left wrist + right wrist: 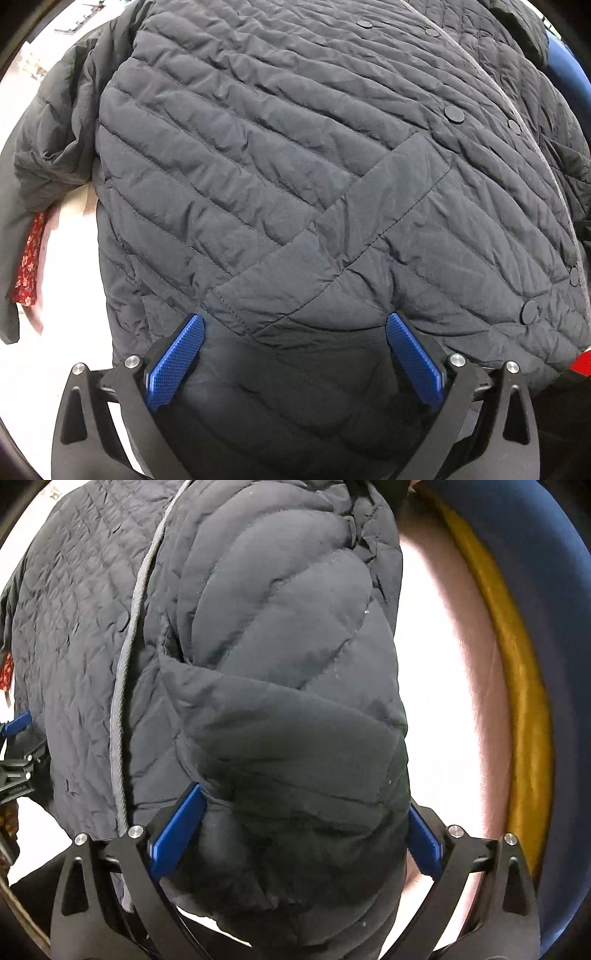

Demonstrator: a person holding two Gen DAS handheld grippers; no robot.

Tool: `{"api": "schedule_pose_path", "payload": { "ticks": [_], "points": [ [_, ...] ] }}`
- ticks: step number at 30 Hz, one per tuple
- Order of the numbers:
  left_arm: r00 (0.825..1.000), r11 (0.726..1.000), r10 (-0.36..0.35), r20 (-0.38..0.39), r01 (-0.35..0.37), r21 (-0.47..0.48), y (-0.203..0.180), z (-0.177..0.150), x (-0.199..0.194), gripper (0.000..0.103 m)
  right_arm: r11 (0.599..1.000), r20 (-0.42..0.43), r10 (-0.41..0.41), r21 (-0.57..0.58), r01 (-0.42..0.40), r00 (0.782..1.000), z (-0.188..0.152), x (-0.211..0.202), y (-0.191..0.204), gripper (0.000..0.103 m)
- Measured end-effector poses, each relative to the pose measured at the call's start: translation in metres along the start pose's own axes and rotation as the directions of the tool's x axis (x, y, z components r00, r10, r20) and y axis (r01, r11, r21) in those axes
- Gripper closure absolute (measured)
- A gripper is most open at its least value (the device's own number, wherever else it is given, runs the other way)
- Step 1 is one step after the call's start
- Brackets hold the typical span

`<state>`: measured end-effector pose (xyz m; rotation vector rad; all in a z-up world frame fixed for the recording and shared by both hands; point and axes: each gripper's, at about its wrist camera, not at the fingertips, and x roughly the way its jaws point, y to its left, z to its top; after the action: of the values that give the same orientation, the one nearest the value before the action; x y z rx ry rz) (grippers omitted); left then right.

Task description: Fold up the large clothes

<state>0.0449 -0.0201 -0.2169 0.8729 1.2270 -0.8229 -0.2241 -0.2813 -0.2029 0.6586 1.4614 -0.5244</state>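
A dark navy quilted puffer jacket (280, 155) lies spread on a white surface, front up, with snap buttons along its placket and a flat pocket panel. My left gripper (295, 325) is open, its blue pads (177, 362) wide apart over the jacket's bottom hem. In the right wrist view the jacket (258, 646) has a puffy sleeve folded over the body. My right gripper (303, 812) is open, its blue pads (177, 830) on either side of the sleeve's bulky end, which fills the gap. The left gripper also shows at the right wrist view's left edge (18, 746).
A red floral cloth (29, 258) lies at the left beside the jacket. A white tabletop (66, 325) shows at lower left. A yellow band (524, 686) and a blue rim (569, 590) curve along the right side. A red item (581, 363) sits at the right edge.
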Motion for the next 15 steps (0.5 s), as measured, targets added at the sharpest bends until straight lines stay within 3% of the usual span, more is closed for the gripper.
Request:
{"api": "schedule_pose_path", "payload": {
  "ticks": [3,8,15],
  "points": [
    [0.999,1.000,0.001,-0.035,-0.002,-0.024,0.004,0.020,-0.014,0.007,1.000,-0.006,-0.010,-0.029,0.010,1.000,0.011,-0.020,0.010,0.007],
    [0.995,0.996,-0.012,0.096,0.020,-0.082,0.018,0.036,-0.063,0.007,0.997,0.182,-0.045,-0.055,0.056,0.982,0.023,-0.093,0.014,0.007],
    [0.967,0.988,0.067,0.244,-0.030,-0.155,0.042,0.080,-0.125,0.007,0.987,0.407,-0.105,-0.067,0.144,0.907,0.106,-0.184,0.013,0.007]
  ]
}}
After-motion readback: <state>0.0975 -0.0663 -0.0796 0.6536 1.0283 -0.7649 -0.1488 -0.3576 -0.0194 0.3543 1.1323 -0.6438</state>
